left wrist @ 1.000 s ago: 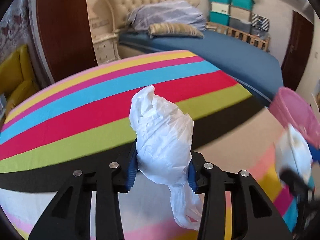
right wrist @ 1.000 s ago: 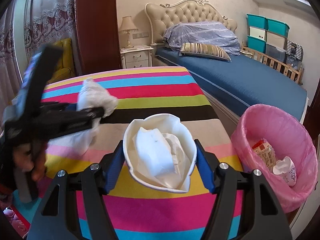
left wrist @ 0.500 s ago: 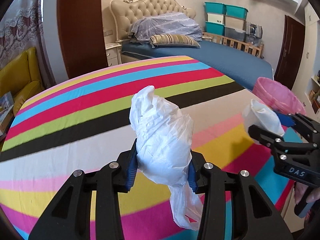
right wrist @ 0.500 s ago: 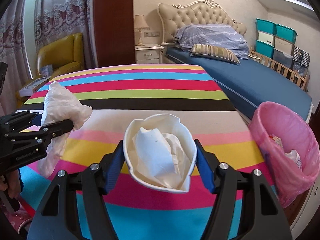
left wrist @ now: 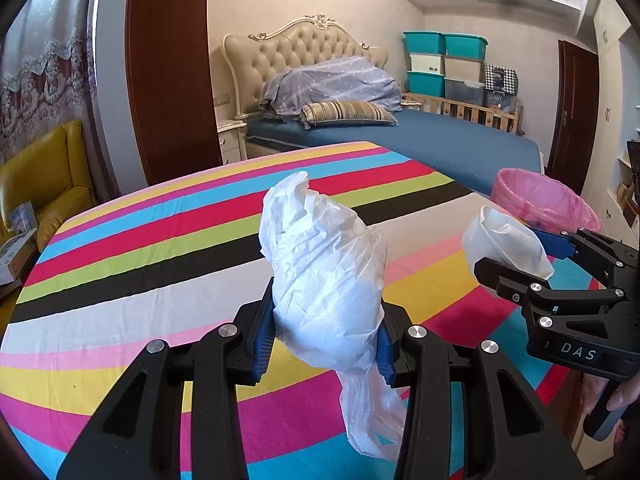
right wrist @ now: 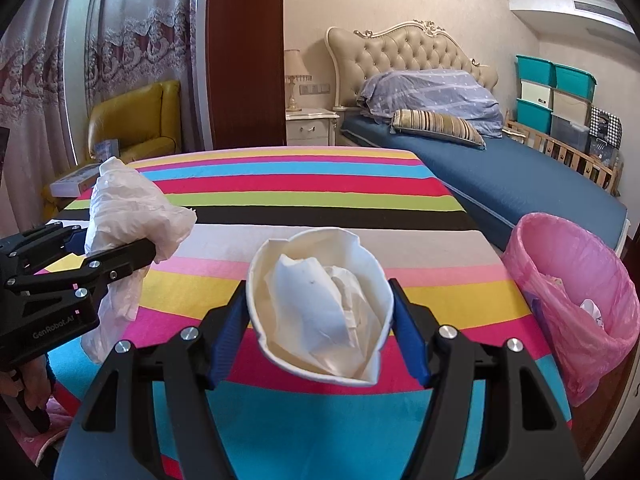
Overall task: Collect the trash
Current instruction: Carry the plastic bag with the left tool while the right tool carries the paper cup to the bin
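Above the striped table (right wrist: 304, 192), left gripper (left wrist: 326, 332) clamps a crumpled plastic bag (left wrist: 324, 272), right gripper (right wrist: 320, 316) pinches a squashed paper cup (right wrist: 320, 304); both undelivered, pink-lined bin (right wrist: 568, 304) already holding scraps.

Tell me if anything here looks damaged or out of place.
Only the trash itself. The paper cup in the right gripper is squashed out of round, with crumpled tissue stuffed inside. The left gripper holds a crumpled plastic bag whose tail dangles. Nothing spilled on the striped cloth.
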A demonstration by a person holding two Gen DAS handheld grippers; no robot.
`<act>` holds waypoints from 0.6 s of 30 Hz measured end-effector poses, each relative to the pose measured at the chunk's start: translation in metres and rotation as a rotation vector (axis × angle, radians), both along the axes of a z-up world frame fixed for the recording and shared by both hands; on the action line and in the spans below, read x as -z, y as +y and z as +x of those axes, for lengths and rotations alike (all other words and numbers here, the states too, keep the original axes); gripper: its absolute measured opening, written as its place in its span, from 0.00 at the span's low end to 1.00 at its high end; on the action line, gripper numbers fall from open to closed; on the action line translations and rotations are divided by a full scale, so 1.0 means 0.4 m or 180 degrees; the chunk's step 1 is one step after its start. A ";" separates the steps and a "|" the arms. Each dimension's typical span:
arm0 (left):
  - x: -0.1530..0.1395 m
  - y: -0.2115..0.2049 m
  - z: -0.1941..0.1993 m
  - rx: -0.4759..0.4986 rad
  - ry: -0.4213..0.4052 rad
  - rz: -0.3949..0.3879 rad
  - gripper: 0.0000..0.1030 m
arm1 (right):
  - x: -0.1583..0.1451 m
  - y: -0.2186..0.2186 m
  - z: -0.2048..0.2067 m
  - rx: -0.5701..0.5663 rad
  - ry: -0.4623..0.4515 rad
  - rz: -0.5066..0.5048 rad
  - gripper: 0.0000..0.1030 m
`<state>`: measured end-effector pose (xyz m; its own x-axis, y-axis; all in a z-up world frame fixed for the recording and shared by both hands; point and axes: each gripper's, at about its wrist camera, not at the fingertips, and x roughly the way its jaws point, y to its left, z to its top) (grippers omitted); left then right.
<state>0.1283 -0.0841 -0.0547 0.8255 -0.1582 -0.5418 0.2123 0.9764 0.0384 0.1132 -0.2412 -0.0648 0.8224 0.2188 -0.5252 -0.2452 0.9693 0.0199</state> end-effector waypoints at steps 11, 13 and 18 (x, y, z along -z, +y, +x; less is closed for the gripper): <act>0.001 -0.003 -0.017 -0.0026 -0.0064 0.0030 0.39 | 0.004 -0.018 -0.002 0.0029 -0.0012 0.0092 0.63; -0.001 -0.006 -0.022 -0.0022 -0.0089 0.0052 0.39 | 0.003 -0.021 -0.003 0.0039 -0.0021 0.0105 0.63; -0.008 -0.007 -0.030 -0.0023 -0.0152 0.0093 0.39 | -0.001 -0.039 -0.007 0.0064 -0.0040 0.0148 0.63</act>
<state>0.1164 -0.0871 -0.0514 0.8517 -0.1369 -0.5059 0.2025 0.9763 0.0768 0.1105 -0.2569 -0.0643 0.8332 0.2262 -0.5046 -0.2263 0.9721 0.0621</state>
